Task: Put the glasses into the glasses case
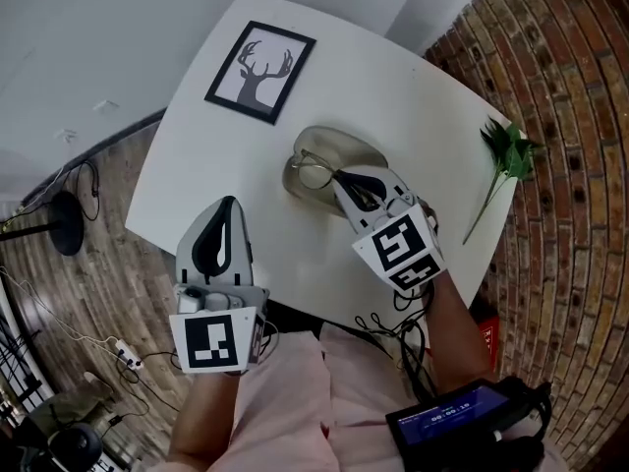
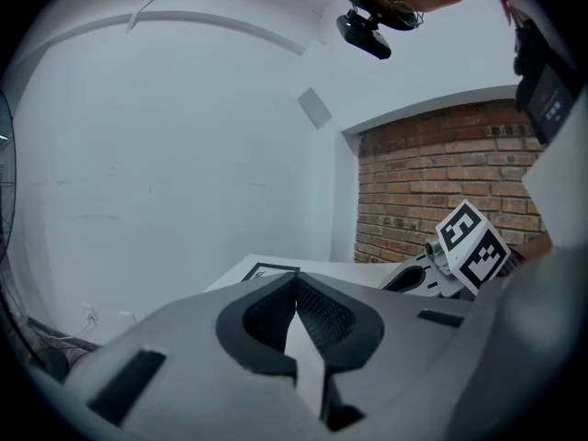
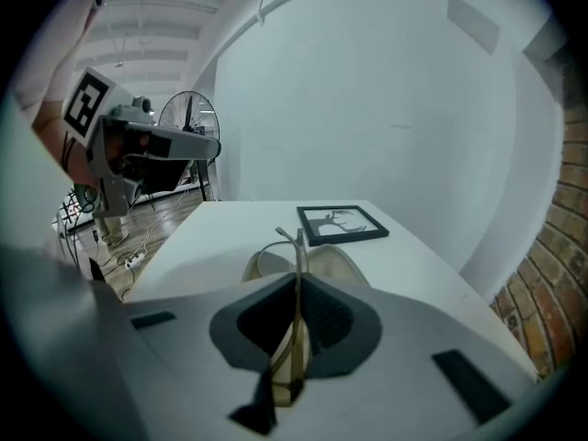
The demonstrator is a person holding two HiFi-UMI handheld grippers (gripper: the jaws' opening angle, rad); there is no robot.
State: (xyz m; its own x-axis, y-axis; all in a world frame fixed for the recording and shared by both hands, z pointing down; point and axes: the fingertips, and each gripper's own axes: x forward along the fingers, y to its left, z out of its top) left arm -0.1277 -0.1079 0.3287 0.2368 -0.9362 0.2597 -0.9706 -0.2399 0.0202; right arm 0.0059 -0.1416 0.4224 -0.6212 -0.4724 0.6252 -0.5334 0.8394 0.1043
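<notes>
An open beige glasses case [image 1: 344,151] lies in the middle of the white table [image 1: 197,165]. Thin-rimmed glasses [image 1: 314,172] hang over the case's near left part, one lens above its rim. My right gripper [image 1: 341,178] is shut on the glasses, at their frame, and tilts down toward the case. In the right gripper view the glasses [image 3: 296,246] stand upright between the pads, with the case [image 3: 344,263] just beyond. My left gripper [image 1: 229,205] hovers over the table's near left part, shut and empty, its pads [image 2: 317,312] meeting at the tip.
A framed deer picture [image 1: 261,71] lies at the far side of the table. A green plant sprig [image 1: 505,155] rests near the right edge. Brick floor lies to the right, wood floor with cables and a fan [image 3: 188,118] to the left.
</notes>
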